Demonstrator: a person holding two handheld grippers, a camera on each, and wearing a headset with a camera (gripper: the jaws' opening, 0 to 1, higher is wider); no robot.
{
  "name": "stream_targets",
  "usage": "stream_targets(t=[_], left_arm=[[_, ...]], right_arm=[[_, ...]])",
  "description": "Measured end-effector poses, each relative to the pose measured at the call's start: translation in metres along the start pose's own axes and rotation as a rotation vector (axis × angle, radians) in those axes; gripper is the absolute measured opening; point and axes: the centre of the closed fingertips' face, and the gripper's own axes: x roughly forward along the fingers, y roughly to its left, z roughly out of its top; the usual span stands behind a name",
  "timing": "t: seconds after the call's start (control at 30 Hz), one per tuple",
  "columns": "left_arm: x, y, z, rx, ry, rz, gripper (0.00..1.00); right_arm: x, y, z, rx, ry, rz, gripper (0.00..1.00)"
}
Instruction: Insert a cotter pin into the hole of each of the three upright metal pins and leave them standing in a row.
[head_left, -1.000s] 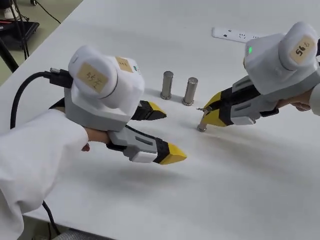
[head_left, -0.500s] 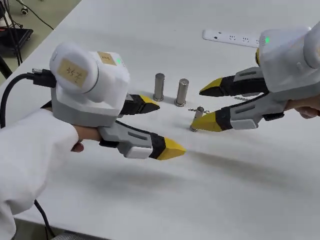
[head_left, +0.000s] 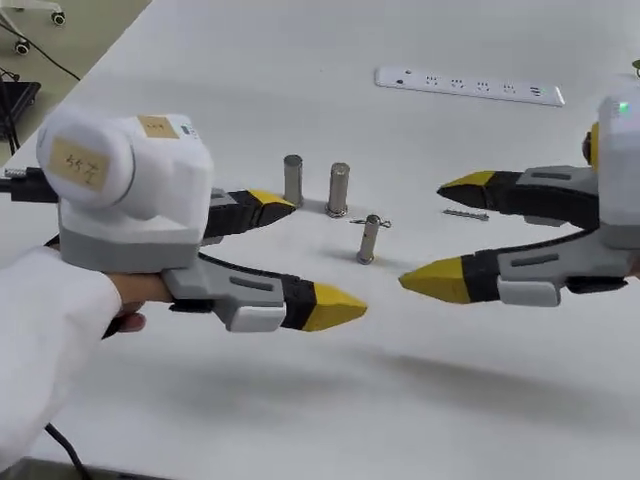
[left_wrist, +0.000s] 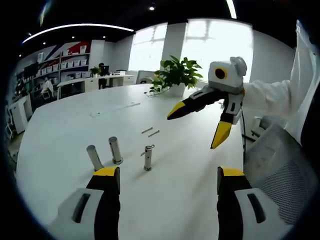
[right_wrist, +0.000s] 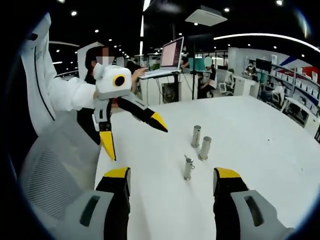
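Your left gripper (head_left: 325, 255) and right gripper (head_left: 425, 235) gape empty, flanking the front pin (head_left: 369, 243) (cotter pin (head_left: 372, 222) apparently seated); a spare cotter pin (head_left: 465, 213) waits near the right one.

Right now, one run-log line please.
left gripper open, empty | right gripper open, empty | near pin: cotter pin inserted | middle pin: bare | far pin: bare | loose cotter pin: lying flat

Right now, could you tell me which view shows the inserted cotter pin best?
The head view: the cotter pin sticks out on both sides through the top of the nearest metal pin. Both gripper views show it smaller and fisheye-distorted, as little more than a nub at that pin's top.
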Motion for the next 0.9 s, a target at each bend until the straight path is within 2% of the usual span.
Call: stream_targets(t=[0.1,0.27,0.3,0.37,0.4,0.43,0.63,0.73,0.77,0.8,0.83,0.9], left_arm=[[-0.002,-0.003,-0.005,0.002,0.014,-0.016,0.82],[-0.007,-0.009,-0.016,-0.003,0.035,-0.030,0.88],[-0.007,-0.010,-0.018,-0.003,0.043,-0.030,0.89],[-0.008,-0.011,-0.022,0.003,0.061,-0.025,0.91],[-0.009,-0.011,-0.022,0.001,0.063,-0.019,0.91],[-0.009,-0.011,-0.021,-0.004,0.058,-0.016,0.91],[-0.010,-0.011,-0.013,-0.022,0.026,0.000,0.93],[-0.011,-0.010,-0.012,-0.021,0.026,0.008,0.93],[-0.012,-0.009,-0.012,-0.020,0.027,0.011,0.93],[-0.012,-0.008,-0.012,-0.019,0.026,0.014,0.93],[-0.013,-0.007,-0.011,-0.021,0.025,0.018,0.93],[-0.013,-0.005,-0.010,-0.024,0.023,0.021,0.93]], right_arm=[[-0.014,0.000,-0.003,0.015,-0.014,-0.041,0.71],[-0.031,0.007,-0.007,0.064,-0.044,-0.071,0.82],[-0.034,0.006,-0.007,0.077,-0.062,-0.091,0.83],[-0.038,0.001,-0.013,0.116,-0.060,-0.135,0.88],[-0.040,-0.002,-0.014,0.124,-0.063,-0.155,0.92],[-0.043,-0.001,-0.016,0.118,-0.066,-0.149,0.92],[-0.055,-0.004,-0.024,0.154,-0.071,-0.196,0.95],[-0.060,-0.006,-0.028,0.177,-0.077,-0.221,0.98],[-0.061,-0.006,-0.027,0.188,-0.097,-0.224,0.98],[-0.062,-0.005,-0.021,0.214,-0.140,-0.227,0.98],[-0.064,-0.005,-0.020,0.228,-0.154,-0.230,0.98],[-0.065,-0.005,-0.023,0.231,-0.145,-0.236,0.98]])
